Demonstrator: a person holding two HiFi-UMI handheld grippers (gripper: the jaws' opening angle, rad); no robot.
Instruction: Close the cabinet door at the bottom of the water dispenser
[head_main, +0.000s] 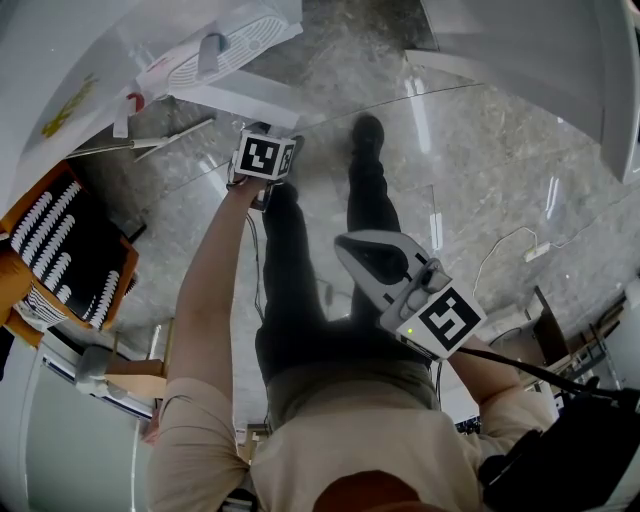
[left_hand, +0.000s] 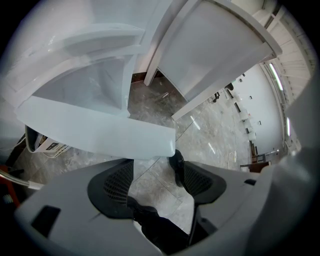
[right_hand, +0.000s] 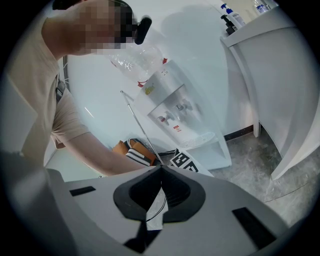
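Observation:
The white water dispenser (head_main: 205, 55) stands at the top left of the head view. In the right gripper view the water dispenser (right_hand: 175, 107) carries a clear bottle (right_hand: 135, 57). Its bottom cabinet door (head_main: 240, 102) swings out over the floor as a white slab. My left gripper (head_main: 265, 142) sits right at the door's free end. In the left gripper view the door (left_hand: 100, 132) lies just above my left gripper (left_hand: 155, 182), which is open with only floor between its pads. My right gripper (head_main: 345, 245) hangs near my waist, away from the dispenser. The right gripper (right_hand: 161, 169) is shut on nothing.
An orange basket (head_main: 65, 250) of black-and-white striped items sits left of the dispenser. A white counter (head_main: 540, 50) rises at the top right. A thin cable (head_main: 500, 250) lies on the marble floor. My own legs and shoe (head_main: 367, 130) stand beside the door.

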